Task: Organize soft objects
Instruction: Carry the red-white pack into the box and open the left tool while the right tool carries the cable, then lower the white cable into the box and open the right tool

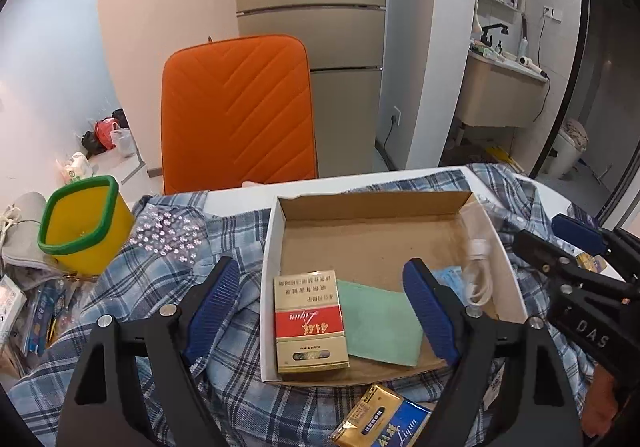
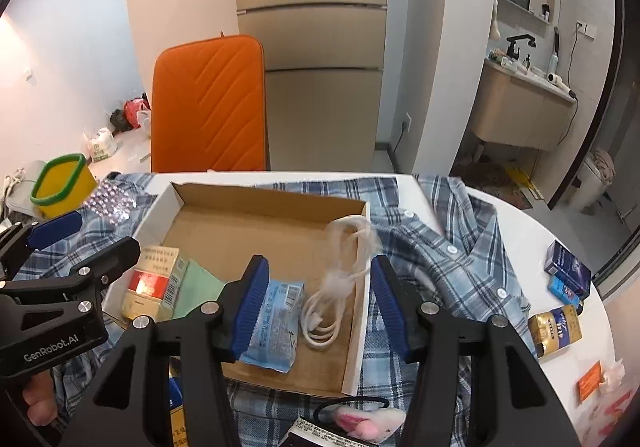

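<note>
The right gripper (image 2: 318, 301) stands partly open over the near right corner of the cardboard tray (image 2: 200, 189). Nothing is pressed between its pads. The white cable (image 2: 334, 303) sits in the gap between them, blurred at its upper end, so it appears to be dropping free or only just landed; contact with the pads cannot be confirmed. The left gripper (image 1: 322, 307) stands wide open and empty, straddling the tray's left wall, above the red-and-gold carton (image 1: 309, 321) and the green cloth (image 1: 380, 321).

The tray rests on a blue plaid shirt (image 2: 460, 259) spread over the white table (image 2: 532, 215). A light blue packet (image 2: 274, 321) lies flat in the tray, touching the left pad of the right gripper.

Risks:
- The cable loops lie against the tray's right wall. A withdrawing finger could snag a loop and drag it over the edge.
- The tray sits on loose fabric. Pulling the shirt would tilt or shift the tray and its contents.

Orientation: the cable coil's long axis runs from the near edge toward the far wall, and its plug ends point toward the camera.
</note>
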Motion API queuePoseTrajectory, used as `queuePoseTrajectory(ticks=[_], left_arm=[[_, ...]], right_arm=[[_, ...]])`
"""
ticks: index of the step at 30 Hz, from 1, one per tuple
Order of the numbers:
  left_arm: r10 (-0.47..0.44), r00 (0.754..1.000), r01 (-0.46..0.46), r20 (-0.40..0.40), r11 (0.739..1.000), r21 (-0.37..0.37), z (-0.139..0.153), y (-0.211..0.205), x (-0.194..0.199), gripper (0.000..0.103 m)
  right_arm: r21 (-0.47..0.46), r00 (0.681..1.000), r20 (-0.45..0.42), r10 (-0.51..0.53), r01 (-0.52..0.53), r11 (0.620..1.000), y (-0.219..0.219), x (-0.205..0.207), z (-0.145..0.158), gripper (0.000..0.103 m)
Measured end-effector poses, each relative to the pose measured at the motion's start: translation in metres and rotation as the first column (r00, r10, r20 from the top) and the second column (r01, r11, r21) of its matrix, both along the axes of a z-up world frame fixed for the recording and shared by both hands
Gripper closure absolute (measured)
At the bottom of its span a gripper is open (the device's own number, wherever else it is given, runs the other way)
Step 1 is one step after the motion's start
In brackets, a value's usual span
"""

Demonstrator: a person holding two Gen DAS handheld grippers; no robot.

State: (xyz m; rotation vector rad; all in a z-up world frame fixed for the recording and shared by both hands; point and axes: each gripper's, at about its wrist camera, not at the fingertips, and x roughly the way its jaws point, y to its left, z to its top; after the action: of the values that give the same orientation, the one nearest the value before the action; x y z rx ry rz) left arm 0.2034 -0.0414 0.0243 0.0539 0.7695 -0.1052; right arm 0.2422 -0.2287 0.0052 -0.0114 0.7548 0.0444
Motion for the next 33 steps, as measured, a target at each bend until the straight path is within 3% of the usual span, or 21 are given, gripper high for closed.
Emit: queuePoseTrajectory(ticks=[10,14,20,22,25,33], left_arm=[[0.012,0.988,-0.008,0.155,1.0,-0.03,0.061,0.005,-0.041,0.018],[0.022,0.972,-0.007,0.234,0.998,-0.064,0.086,0.007,-0.066,0.008],[0.035,0.932,-0.008,0.361,0.997,-0.077,0.116,0.009,-0.104,0.001],[0.041,0.92,-0.006,0.39,0.996,-0.091,0.124,0.011,-0.116,0.001],[0.053,0.902,-0.003,0.428,0.993,-0.117,0.131,0.016,-0.131,0.001],[0.038,0.878,-0.006,0.477,0.998,-0.069,0.133,0.017,-0.157,0.001]], right_arm=[[0.015,0.978,0.211,-0.003,-0.001,1.0,-0.005,-0.056,0.075,0.047],[0.02,0.956,0.292,-0.01,0.004,1.0,-0.008,-0.083,0.104,0.046],[0.033,0.916,0.402,-0.02,0.008,0.999,-0.014,-0.126,0.14,0.031],[0.04,0.895,0.445,-0.036,0.02,0.999,-0.017,-0.143,0.149,0.012],[0.041,0.859,0.507,-0.063,0.05,0.998,-0.02,-0.166,0.157,0.0],[0.013,0.839,0.541,-0.061,0.064,0.998,-0.017,-0.203,0.165,0.0]])
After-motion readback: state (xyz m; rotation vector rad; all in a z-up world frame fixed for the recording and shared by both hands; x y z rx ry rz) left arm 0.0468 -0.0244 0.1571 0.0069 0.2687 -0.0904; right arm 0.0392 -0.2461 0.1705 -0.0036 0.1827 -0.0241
